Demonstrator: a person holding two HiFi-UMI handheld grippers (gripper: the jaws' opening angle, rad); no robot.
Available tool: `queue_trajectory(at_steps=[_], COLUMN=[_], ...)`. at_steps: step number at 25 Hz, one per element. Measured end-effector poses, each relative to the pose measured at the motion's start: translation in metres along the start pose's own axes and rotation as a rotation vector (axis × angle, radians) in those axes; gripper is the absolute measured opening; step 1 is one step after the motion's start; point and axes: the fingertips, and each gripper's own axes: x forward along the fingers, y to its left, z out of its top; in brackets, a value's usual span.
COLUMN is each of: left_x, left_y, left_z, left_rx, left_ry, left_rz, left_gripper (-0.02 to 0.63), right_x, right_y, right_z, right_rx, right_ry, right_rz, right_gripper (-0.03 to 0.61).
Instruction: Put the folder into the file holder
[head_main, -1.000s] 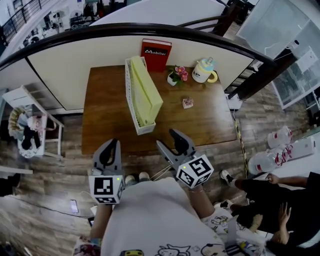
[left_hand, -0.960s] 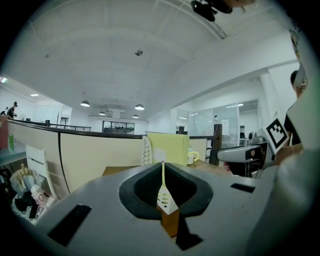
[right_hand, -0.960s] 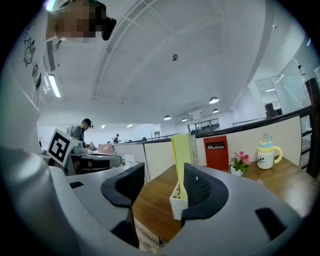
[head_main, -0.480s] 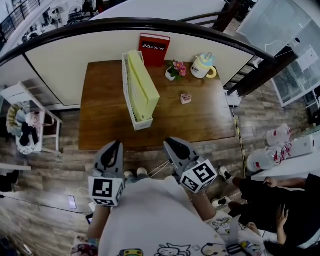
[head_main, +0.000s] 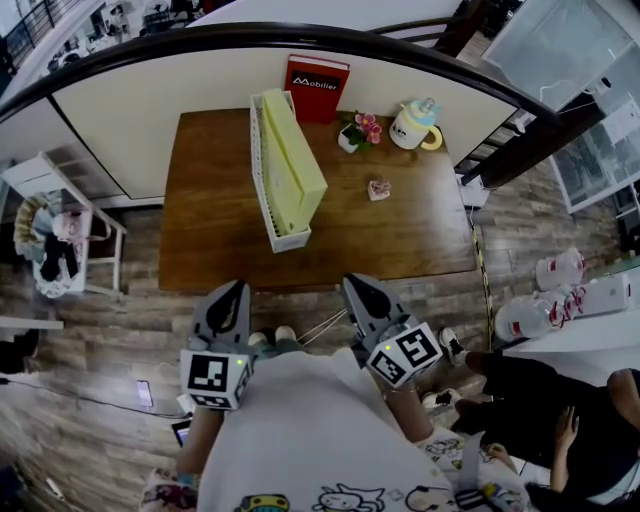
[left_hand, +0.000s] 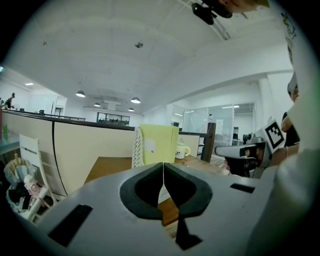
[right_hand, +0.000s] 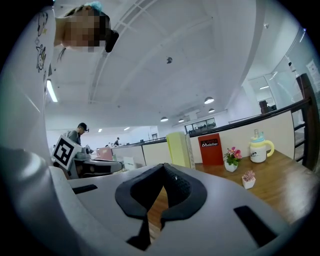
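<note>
We see wooden table (head_main: 410, 235) at 12 o'clock, white file holder (head_main: 262, 195) on its left half, yellow folder (head_main: 294, 165) standing inside it, left gripper (head_main: 231, 292) at 7 o'clock clenched, empty, right gripper (head_main: 359, 287) at 5 o'clock clenched, empty, both short of the table.

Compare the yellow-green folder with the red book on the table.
Colour: the folder is pale yellow-green, the red book bright red.
Place: the folder sits in the white file holder toward the middle of the wooden table; the red book stands at the back edge against the partition.
Marking: the red book carries white lettering; the folder shows only a small pale label.
Both stand on edge rather than lying flat.
</note>
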Motion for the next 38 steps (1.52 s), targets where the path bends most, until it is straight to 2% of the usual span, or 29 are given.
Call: queue_trajectory(at_steps=[5,17,23,27,38], left_x=[0.003,0.012,0.013,0.014,0.015], left_y=[0.005,0.01,0.011,0.012,0.015], left_z=[-0.01,-0.002,-0.002,-0.002,-0.001], left_rx=[0.004,-0.017,0.003,-0.018,0.006], left_ry=[0.019,0.023,0.022,0.028,0.021], left_rz=[0.009,0.013,0.008,0.008,0.007], left_gripper=[0.005,0.005,0.005,0.005,0.005], right_x=[0.002,0.014,0.014,0.016,0.02], right_y=[-0.007,-0.014,-0.015,-0.016,-0.016], right_z=[-0.004,-0.009,-0.007,-0.007,-0.004], right_rx=[0.002,0.013,0.024,0.02,0.01], right_ry=[0.014,0.037,0.035,0.036,0.035], right_rz=[-0.017,-0.026,-0.031,-0.032,-0.026], right_gripper=[0.0,0.0,-0.002,0.0,0.0])
